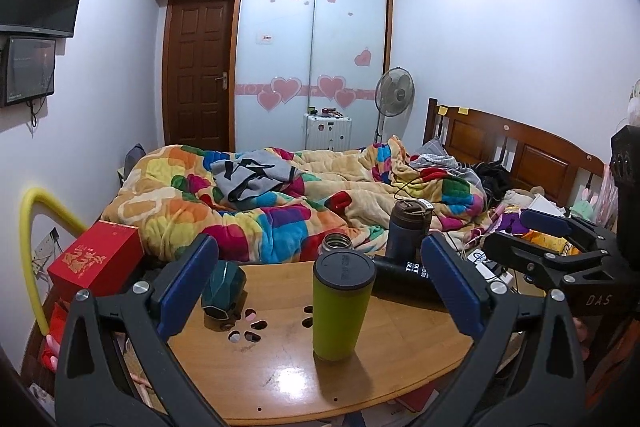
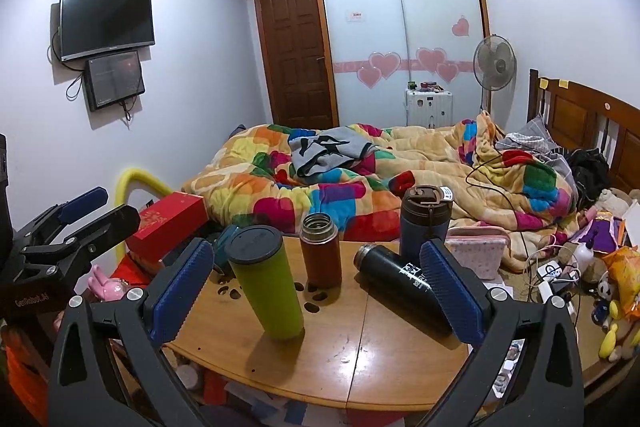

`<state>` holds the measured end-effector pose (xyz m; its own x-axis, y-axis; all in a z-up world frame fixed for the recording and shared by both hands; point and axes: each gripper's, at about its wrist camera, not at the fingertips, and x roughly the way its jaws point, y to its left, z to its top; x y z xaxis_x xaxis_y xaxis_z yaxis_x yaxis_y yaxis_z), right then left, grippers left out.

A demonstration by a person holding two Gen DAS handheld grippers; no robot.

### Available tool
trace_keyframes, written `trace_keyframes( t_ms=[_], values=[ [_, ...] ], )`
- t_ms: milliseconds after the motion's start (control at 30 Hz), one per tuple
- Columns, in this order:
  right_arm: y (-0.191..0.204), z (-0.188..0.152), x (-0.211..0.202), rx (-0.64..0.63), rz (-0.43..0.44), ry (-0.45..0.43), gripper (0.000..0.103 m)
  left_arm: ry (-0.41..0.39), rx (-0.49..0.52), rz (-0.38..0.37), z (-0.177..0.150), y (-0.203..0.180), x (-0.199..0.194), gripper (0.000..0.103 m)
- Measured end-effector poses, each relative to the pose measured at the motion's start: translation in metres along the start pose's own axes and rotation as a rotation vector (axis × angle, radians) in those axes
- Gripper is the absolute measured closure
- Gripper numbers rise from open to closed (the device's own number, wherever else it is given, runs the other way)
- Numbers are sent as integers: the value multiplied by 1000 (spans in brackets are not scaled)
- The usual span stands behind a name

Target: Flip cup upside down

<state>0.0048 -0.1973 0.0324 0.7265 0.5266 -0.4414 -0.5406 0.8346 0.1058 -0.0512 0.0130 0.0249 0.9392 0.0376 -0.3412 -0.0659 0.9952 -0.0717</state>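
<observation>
Tongs on both sides [image 1: 320, 291] [image 2: 316, 291] gape wide, empty, framing the upright green cup [image 1: 343, 305] (lid up) for gripping and inverting.

Not much is showing legibly here. The right gripper [image 1: 560, 227] is showing "DAS" on its body in the left wrist view, and the left gripper [image 2: 86, 207] is showing "GenRobot.AI". White print on the black bottle [image 2: 404, 283] and gold characters on the red box [image 1: 94, 257] are staying unreadable.
</observation>
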Motion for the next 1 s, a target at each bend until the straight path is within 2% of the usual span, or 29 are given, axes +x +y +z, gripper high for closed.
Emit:
trace_keyframes(
  t_ms=[1000],
  values=[
    [-3,2,2,5,0,-6,0,-10,11,-5,0,-4,-2,0]
  ],
)
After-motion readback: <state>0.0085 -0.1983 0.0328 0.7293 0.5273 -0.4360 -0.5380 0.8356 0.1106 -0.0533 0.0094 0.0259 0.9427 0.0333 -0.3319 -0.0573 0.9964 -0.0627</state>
